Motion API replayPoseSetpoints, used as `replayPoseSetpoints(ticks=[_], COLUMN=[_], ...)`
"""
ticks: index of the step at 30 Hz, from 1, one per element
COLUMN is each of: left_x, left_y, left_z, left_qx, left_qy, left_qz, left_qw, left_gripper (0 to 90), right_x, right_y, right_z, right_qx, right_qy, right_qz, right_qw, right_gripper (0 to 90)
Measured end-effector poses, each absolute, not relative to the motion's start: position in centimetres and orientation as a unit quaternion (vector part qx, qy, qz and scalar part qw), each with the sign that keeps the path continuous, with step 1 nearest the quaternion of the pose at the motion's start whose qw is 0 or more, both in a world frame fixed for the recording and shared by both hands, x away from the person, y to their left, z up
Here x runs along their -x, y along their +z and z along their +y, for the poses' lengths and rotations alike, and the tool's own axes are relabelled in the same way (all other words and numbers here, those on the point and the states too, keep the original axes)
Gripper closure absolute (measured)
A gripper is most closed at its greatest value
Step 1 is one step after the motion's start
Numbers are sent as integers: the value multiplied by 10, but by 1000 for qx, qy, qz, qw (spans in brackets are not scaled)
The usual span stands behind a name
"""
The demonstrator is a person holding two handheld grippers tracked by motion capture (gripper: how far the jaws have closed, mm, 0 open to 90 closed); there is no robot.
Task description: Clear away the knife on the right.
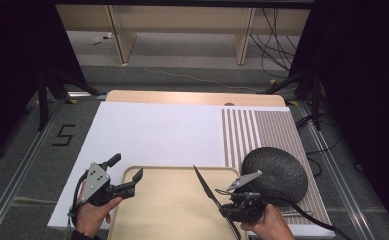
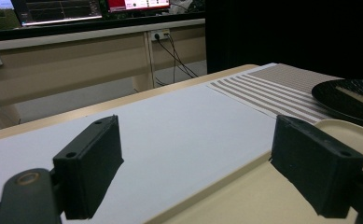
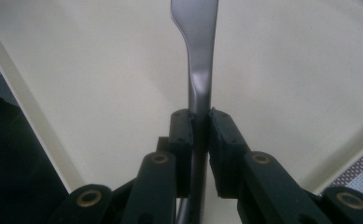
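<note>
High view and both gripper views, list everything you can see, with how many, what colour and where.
Tray: one, beige, near edge of the table, centre.
Knife: one, dark grey metal, clamped in the right gripper, blade over the tray.
Plate: one, black, textured, right of the tray on the striped mat.
Striped mat: one, brown and white, right part of the table.
White sheet: one, covering the table's middle.
Table: one, light wood.
Left gripper: one, black, jaws wide apart at the tray's left corner.
Right gripper: one, black, jaws shut on the knife.
</note>
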State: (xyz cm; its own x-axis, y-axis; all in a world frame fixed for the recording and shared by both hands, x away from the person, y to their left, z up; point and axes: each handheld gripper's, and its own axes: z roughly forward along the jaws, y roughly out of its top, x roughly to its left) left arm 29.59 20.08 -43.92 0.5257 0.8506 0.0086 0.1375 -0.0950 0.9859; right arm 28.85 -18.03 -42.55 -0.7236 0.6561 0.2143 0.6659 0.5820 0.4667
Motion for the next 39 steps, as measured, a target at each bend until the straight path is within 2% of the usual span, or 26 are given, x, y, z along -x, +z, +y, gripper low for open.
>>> replayPoseSetpoints(ticks=[11, 39], left_x=[-296, -296], left_y=[-439, -440], left_z=[200, 200], left_qx=[-669, -669], left_qy=[317, 316], left_qz=[369, 367], left_qw=[563, 563], left_gripper=[161, 160], right_x=[-287, -289], right_y=[-435, -457], right_z=[-174, -165], right_qx=[370, 374], right_qy=[-226, -167], right_qz=[-901, -912], right_qw=[23, 14], right_gripper=[807, 791])
